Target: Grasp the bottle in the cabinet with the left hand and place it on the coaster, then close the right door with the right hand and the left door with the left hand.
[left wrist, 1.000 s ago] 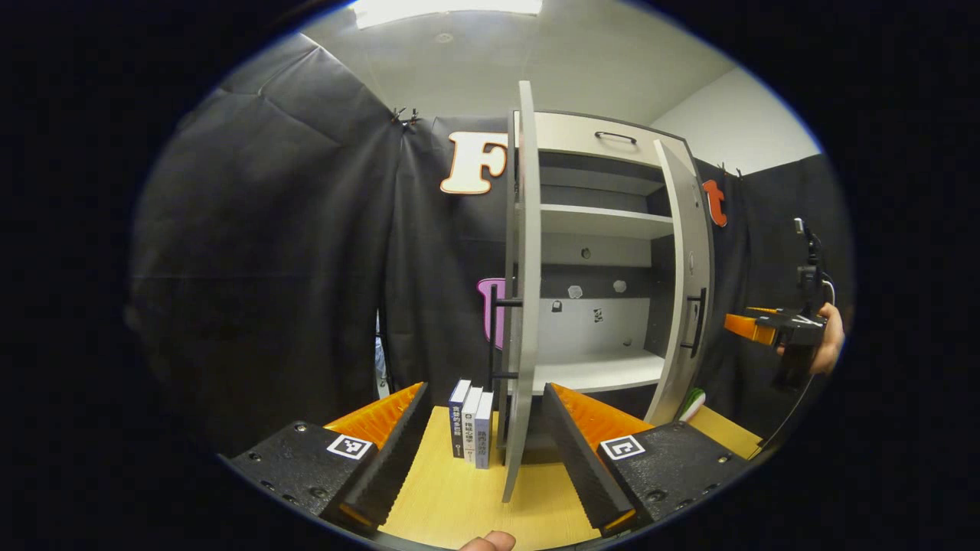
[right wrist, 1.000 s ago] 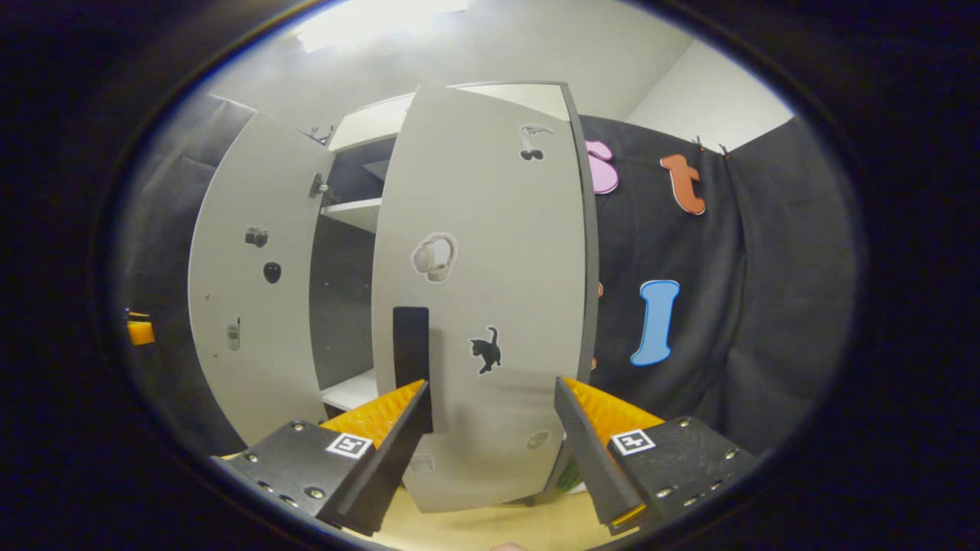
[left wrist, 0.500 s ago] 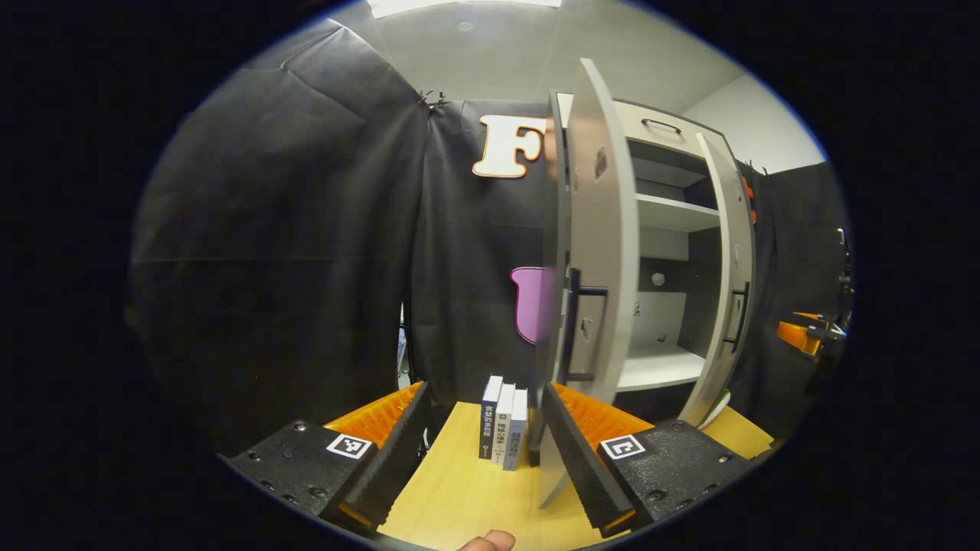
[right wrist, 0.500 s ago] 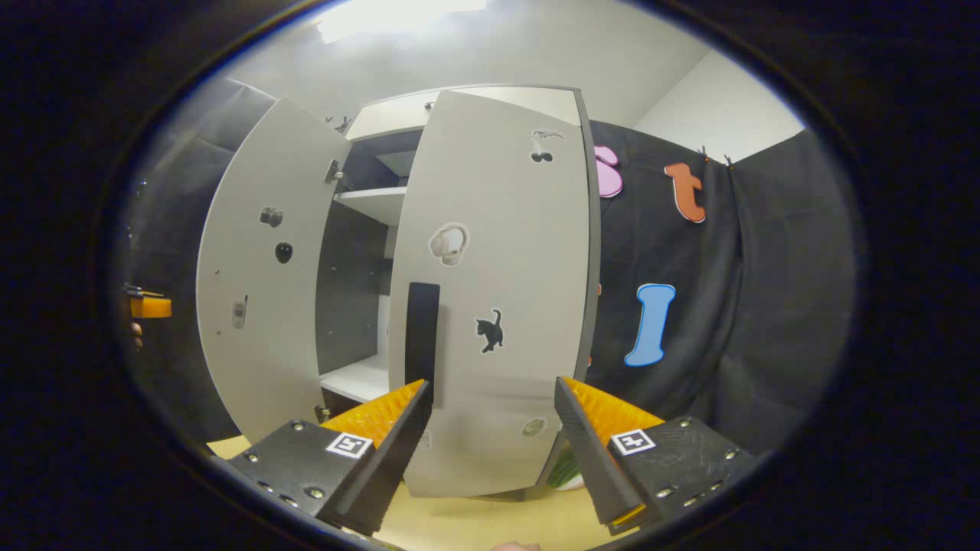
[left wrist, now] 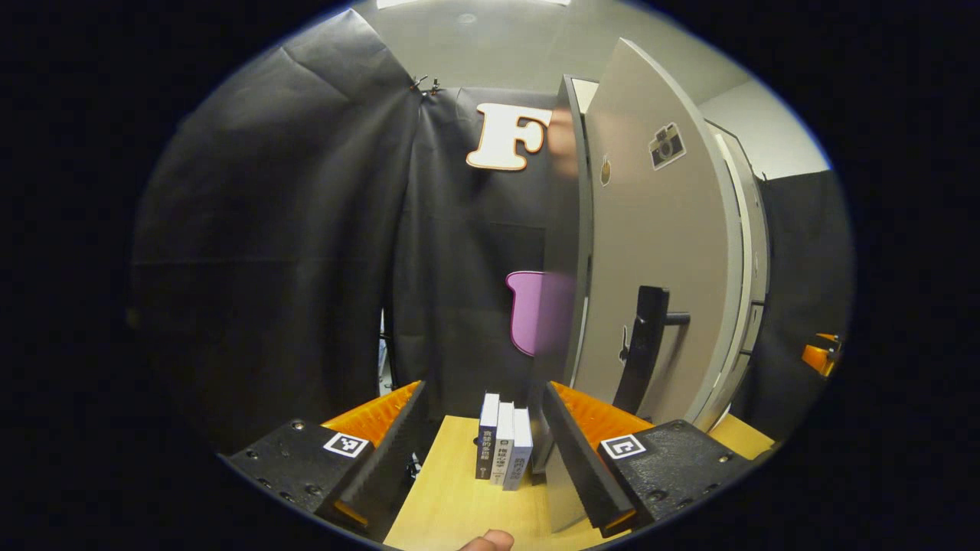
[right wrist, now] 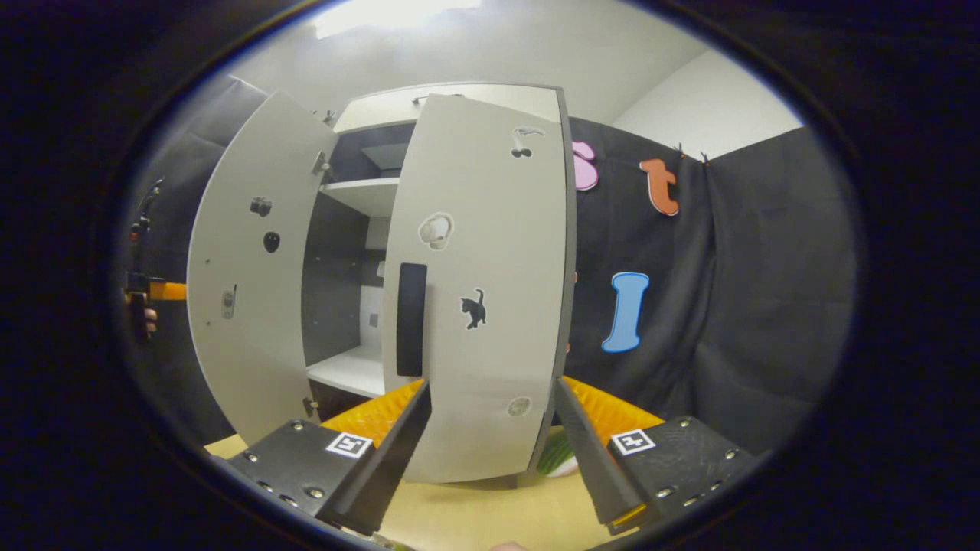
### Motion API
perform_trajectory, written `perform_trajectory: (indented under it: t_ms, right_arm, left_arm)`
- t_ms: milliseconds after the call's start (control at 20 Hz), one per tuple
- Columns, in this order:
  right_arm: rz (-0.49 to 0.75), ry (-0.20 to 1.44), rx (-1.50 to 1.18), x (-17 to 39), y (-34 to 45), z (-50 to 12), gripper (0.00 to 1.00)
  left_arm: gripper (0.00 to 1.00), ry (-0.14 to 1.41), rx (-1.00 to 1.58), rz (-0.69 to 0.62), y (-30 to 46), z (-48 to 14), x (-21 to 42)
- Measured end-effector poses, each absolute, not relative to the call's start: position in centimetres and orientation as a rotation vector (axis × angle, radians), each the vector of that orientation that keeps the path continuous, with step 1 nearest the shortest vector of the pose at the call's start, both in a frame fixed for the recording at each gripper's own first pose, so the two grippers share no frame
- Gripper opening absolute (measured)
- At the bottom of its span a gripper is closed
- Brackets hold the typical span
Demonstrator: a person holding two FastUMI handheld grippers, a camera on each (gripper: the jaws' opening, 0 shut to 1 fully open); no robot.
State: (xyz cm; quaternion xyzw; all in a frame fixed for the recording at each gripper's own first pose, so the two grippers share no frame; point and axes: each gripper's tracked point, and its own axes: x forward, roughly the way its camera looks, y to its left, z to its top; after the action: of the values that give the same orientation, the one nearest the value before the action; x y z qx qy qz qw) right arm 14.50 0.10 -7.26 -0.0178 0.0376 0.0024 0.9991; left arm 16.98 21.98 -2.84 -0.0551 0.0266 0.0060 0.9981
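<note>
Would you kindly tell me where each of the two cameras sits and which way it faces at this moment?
Left gripper view: rides the left hand-held gripper, off the cabinet's left side, facing the left door, books and table; own open fingers and a fingertip show.
Right gripper view: rides the right hand-held gripper, facing the right door head-on; own open fingers show.
Shared: both doors.

Each gripper's (left wrist: 482, 451) black body carries silver screws. A square black-and-white marker (left wrist: 346, 445) sits atop each ribbed jaw.
</note>
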Motion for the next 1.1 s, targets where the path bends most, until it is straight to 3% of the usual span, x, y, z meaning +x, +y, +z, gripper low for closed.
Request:
perform_trajectory:
  t_ms: [200, 500, 550, 600, 1100]
  right_arm:
    - [0.025, 0.081, -0.042, 11.3, 0.7, -6.5, 0.98]
    - [0.048, 0.068, -0.056, 7.2, -0.5, -5.4, 0.98]
    - [0.041, 0.079, -0.050, 6.4, -0.8, -5.7, 0.98]
    - [0.034, 0.089, -0.043, 5.6, -1.1, -5.8, 0.98]
    - [0.038, 0.097, -0.032, 2.4, -2.3, -5.8, 0.98]
  left_arm:
    - [0.94, 0.068, -0.145, -0.045, 19.5, -2.3, 18.3]
    - [0.93, 0.063, -0.056, 0.002, 17.7, -1.5, 17.7]
    - [0.87, 0.064, -0.022, -0.006, 16.9, -1.1, 17.7]
    - [0.93, 0.074, -0.018, -0.017, 16.1, -1.2, 17.7]
    - [0.92, 0.118, -0.041, -0.018, 12.7, -1.6, 17.6]
